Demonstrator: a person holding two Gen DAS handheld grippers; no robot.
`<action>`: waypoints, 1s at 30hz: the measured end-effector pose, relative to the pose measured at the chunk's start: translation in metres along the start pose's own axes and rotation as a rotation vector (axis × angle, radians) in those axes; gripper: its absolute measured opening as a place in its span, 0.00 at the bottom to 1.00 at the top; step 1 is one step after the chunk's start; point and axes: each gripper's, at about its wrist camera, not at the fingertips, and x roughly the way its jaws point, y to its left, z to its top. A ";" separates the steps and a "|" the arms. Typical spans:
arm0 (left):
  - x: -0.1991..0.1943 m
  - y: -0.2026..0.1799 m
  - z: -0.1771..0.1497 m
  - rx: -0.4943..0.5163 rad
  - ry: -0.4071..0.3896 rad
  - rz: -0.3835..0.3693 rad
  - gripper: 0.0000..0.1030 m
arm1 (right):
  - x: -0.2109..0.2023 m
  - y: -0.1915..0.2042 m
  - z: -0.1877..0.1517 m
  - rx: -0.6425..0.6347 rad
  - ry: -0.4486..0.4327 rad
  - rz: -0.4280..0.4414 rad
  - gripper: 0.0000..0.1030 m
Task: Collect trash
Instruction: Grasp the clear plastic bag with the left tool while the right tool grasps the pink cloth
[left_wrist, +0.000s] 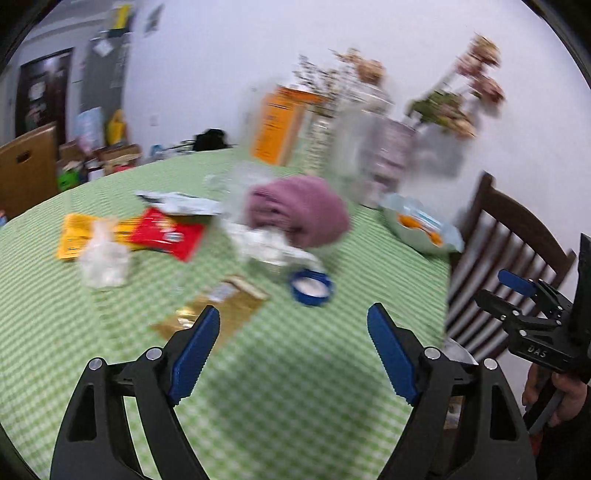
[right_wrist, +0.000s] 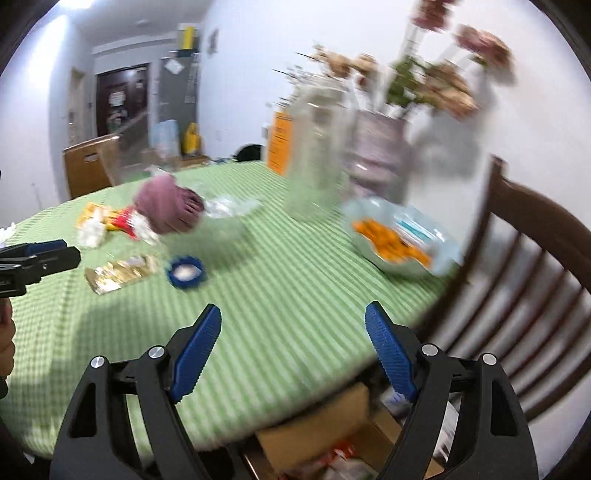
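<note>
Much blurred trash (left_wrist: 162, 236), vases (left_wrist: 369, 147) indistinct

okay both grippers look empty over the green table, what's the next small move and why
Probably bring the left gripper, open and empty, down toward the gold wrapper. It is the nearest trash, flat on the green tablecloth just ahead of its left finger.

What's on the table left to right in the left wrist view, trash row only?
Yellow packet → crumpled clear plastic → red wrapper → gold wrapper → blue lid → bowl of orange snacks.
</note>
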 end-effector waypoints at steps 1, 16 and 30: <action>-0.002 0.012 0.002 -0.011 -0.006 0.021 0.77 | 0.004 0.008 0.006 -0.007 -0.008 0.016 0.75; 0.023 0.051 0.055 0.005 -0.084 0.033 0.77 | 0.054 0.063 0.057 -0.044 -0.042 0.143 0.75; 0.056 0.062 0.102 -0.048 -0.132 -0.009 0.00 | 0.110 0.093 0.079 -0.072 0.009 0.249 0.75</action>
